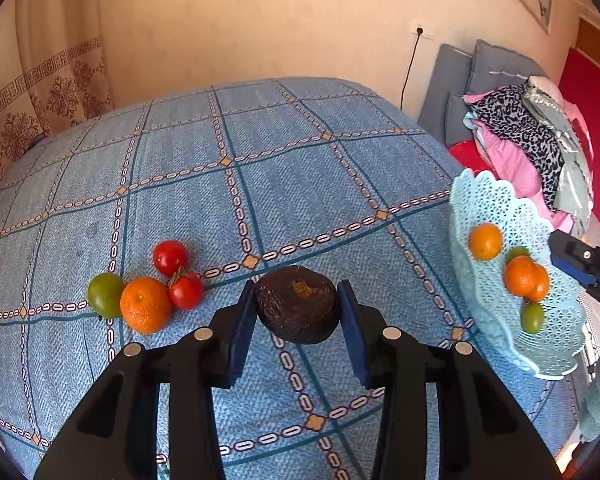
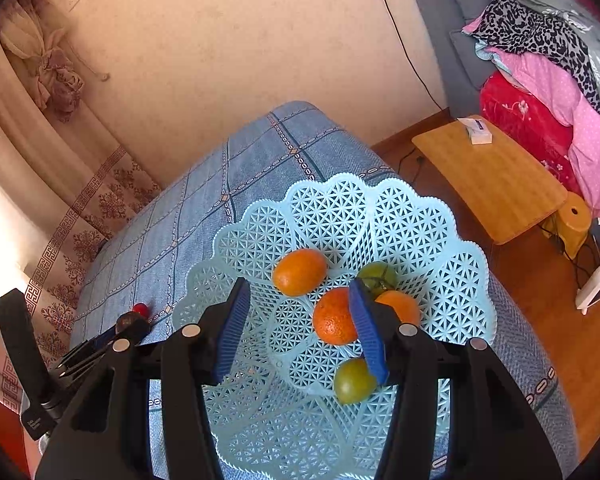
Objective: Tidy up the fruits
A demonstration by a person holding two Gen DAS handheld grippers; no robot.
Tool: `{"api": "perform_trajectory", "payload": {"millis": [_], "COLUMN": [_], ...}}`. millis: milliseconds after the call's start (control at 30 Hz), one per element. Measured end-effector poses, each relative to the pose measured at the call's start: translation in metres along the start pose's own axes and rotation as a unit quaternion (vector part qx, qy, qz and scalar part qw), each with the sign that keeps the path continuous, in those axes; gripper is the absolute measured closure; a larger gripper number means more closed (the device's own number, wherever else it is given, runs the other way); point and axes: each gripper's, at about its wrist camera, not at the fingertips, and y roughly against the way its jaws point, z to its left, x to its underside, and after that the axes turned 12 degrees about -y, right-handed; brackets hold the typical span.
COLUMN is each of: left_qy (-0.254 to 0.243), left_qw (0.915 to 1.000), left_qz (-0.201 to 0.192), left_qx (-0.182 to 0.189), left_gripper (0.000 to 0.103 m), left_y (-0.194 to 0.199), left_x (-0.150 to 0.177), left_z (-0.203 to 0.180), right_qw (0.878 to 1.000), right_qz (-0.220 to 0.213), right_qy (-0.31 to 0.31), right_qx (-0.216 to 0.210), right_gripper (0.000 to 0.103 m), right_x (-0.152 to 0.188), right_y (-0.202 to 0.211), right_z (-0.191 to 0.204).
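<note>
- Green tomato (image 1: 105, 294), orange (image 1: 146, 305) and two red tomatoes (image 1: 179, 274) cluster on the blue checked desk (image 1: 300, 160), well left of the left gripper (image 1: 298, 312) fingers.
- Dark brown avocado (image 1: 298, 305) sits between the left fingers (image 1: 244, 328), which flank it closely; contact is unclear.
- Pale blue basket (image 2: 340, 208) holds oranges and green tomatoes under the right gripper (image 2: 300, 328), whose fingers (image 2: 232, 328) are spread, pinching nothing.
</note>
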Motion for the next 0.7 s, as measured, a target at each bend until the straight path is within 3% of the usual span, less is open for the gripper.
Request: {"api": "perform_trajectory", "payload": {"millis": [233,567,600,633,700], "left_qy": [-0.045,-0.08,-0.08,-0.077,-0.072], "left_qw": [0.9967,0.9917,0.9914,0.9915,0.9922], "left_qz": [-0.047,-0.037,-0.034,-0.034,-0.04], "left_qx": [0.049,0.093,0.098,0.1,0.093], "left_gripper": [0.062,0.062,0.057,0.045,0.039], "left_y": [0.031,0.025,0.023,0.023,0.025], "left_x": [-0.022,-0.029,-0.029,-0.028,-0.03], "left_z": [-0.048,-0.098,-0.101,-0.101,-0.1], "right_qw": [1.0,1.0,1.0,1.0,1.0], "right_qz": [-0.003,-0.006,-0.005,-0.004,-0.003], "right_qy": [-0.006,-0.011,-0.011,-0.012,-0.012], "right_qx": [-0.002,-0.005,-0.004,-0.004,-0.003], "right_gripper": [0.05,0.05,0.05,0.05,0.05], "right_x": [-0.003,-0.007,-0.007,-0.007,-0.006], "right_y": [0.004,0.008,0.008,0.007,0.006], "right_z": [-0.002,-0.005,-0.005,-0.005,-0.005]}}
